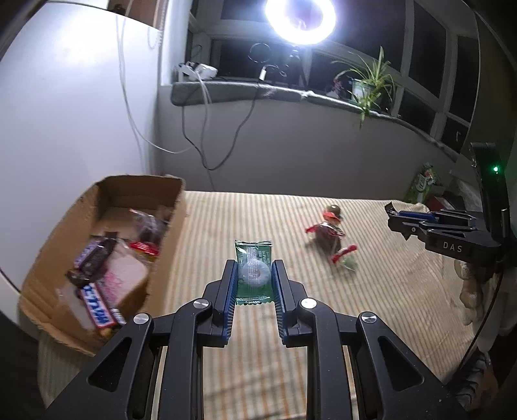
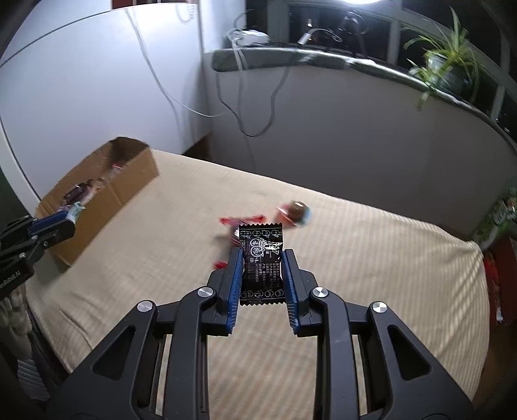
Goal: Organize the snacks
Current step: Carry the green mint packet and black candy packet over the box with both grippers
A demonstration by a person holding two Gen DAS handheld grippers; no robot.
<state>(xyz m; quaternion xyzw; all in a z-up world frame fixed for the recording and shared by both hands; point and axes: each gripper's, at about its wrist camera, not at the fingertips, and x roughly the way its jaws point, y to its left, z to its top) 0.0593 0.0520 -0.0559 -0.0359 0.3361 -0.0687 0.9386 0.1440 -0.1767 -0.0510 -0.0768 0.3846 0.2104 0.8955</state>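
My left gripper (image 1: 254, 263) is shut on a green snack packet (image 1: 253, 271) with a white ring on it, held above the striped beige cloth, right of the cardboard box (image 1: 58, 245). The box holds several wrapped bars and packets, among them a Snickers bar (image 1: 97, 307). My right gripper (image 2: 262, 253) is shut on a black snack packet (image 2: 261, 268) with white print, above the cloth's middle. Red-wrapped snacks (image 1: 329, 240) lie loose on the cloth; they also show blurred in the right wrist view (image 2: 242, 221). The box shows at the left in the right wrist view (image 2: 129, 174).
The striped cloth (image 2: 371, 274) covers the table. A wall with hanging cables and a windowsill with a potted plant (image 1: 371, 80) stand behind. A bright ring light (image 1: 299, 19) shines above. A green package (image 1: 421, 182) sits at the far right edge.
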